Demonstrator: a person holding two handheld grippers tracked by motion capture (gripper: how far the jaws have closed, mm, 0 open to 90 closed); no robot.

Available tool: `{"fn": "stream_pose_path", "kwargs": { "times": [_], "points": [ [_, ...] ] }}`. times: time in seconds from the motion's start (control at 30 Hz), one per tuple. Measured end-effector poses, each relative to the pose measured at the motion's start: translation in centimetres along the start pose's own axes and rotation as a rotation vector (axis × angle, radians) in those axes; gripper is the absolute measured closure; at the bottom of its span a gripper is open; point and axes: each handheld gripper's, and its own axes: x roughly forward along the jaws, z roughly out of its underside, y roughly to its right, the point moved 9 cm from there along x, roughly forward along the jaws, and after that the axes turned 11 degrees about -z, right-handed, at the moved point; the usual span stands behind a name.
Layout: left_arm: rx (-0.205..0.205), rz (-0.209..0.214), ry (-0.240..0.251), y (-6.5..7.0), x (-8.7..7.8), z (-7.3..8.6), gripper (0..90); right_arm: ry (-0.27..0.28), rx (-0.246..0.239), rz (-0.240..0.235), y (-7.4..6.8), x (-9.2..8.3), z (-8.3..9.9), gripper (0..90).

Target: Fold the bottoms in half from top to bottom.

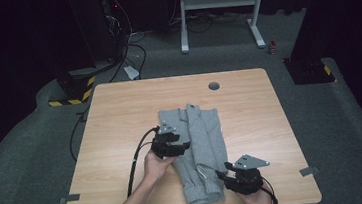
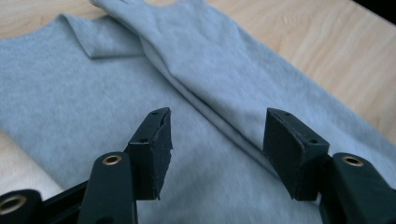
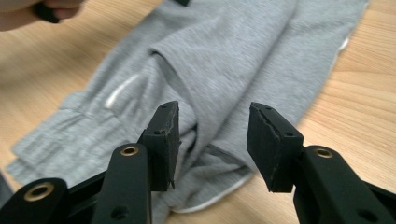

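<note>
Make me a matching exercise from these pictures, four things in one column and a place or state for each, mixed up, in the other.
Things:
1. grey sweatpants
2. left claw
3. right claw
4. round grommet

Places or states:
A. set in the tabletop near the far edge
B. open, at the near waistband end by a white drawstring
C. folded lengthwise, lying on the wooden table
D. open over the middle of the cloth

Pairs: 1-C, 2-D, 3-B, 4-A
</note>
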Motion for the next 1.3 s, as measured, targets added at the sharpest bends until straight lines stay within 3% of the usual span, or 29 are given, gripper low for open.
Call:
{"fn": "stream_pose_path", "kwargs": {
  "times": [0.07,0.3,0.43,0.63,0.7,0.77,0.93,1.07,1.3],
  "points": [
    [0.022,-0.001,-0.007,0.4,-0.4,0.5,42.0,0.001,0.006,0.011,0.4,0.1,0.3,52.9],
    [0.022,0.045,-0.004,2.6,-2.2,2.2,41.0,-0.02,0.028,0.043,1.4,0.4,1.5,52.1],
    [0.032,0.051,-0.04,4.0,-3.0,4.0,39.0,-0.043,0.023,0.053,1.7,0.4,2.2,50.3],
    [0.005,0.085,-0.052,5.8,-4.4,5.6,36.9,-0.056,0.012,0.056,1.7,0.5,2.6,49.3],
    [0.01,0.07,-0.053,6.3,-4.8,6.1,36.0,-0.068,0.006,0.054,1.6,0.7,2.8,49.0],
    [0.041,0.03,-0.05,7.0,-5.4,6.6,35.4,-0.078,-0.005,0.057,1.5,0.9,3.0,48.5],
    [0.071,0.024,-0.053,8.5,-5.9,7.3,34.8,-0.088,0.006,0.064,1.3,1.2,3.5,47.8],
    [0.052,0.021,-0.065,8.4,-5.4,7.7,34.6,-0.104,-0.009,0.072,1.2,1.7,3.7,47.4],
    [0.024,-0.03,-0.082,6.4,-4.6,8.0,35.8,-0.109,-0.031,0.085,1.2,2.7,3.1,43.5]
  ]
}}
